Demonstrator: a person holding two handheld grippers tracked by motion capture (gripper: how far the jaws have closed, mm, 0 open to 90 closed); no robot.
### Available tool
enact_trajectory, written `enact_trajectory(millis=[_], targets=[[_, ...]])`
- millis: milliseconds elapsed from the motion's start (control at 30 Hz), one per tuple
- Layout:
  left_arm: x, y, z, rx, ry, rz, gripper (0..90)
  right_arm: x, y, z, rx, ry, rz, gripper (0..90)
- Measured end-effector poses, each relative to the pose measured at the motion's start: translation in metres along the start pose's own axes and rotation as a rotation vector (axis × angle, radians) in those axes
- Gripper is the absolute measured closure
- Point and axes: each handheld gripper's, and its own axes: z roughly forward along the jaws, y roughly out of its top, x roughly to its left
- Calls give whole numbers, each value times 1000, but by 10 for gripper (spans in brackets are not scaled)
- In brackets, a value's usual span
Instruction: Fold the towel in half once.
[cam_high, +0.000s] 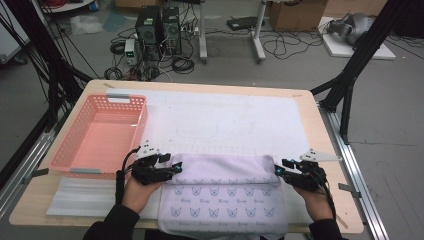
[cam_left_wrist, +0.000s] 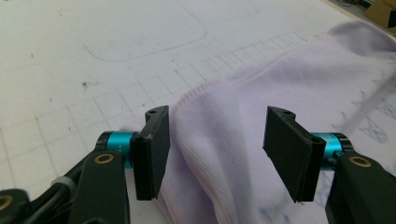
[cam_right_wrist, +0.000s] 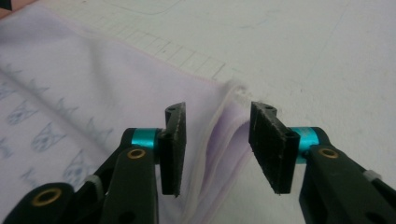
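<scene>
A folded lilac cloth (cam_high: 223, 192) at the worktop's (cam_high: 320, 135) near edge is straddled at opposite ends by the wide-open left hand-held gripper (cam_high: 176, 169) and right hand-held gripper (cam_high: 278, 171).

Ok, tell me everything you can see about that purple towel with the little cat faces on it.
The towel is pale lilac cloth, ribbed in the close views, printed with rows of small blue cat-face outlines and stitched along its hem. It lies on the white gridded mat at the table's near edge, its far part folded back over itself into a plain band. The left gripper and right gripper sit at the band's two ends, jaws open on either side of the cloth's edges, not clamped.
</scene>
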Motion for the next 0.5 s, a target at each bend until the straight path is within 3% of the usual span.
enact_trajectory(millis=[67,167,200,233,300,500], targets=[[5,2,11,22,12,-16,423,-1,6,11,11,-11,-1,546],[7,-1,20,60,22,8,519,-3,17,30,30,-39,10,589],[6,-2,21,80,26,32,585,-3,18,34,44,-45,27,663],[5,-2,21,76,26,46,682,-5,18,37,61,-42,31,766],[1,-2,16,47,12,68,828,-6,17,37,65,-22,33,866],[-2,-2,2,-10,-24,56,848,-3,13,21,8,-2,4,878]])
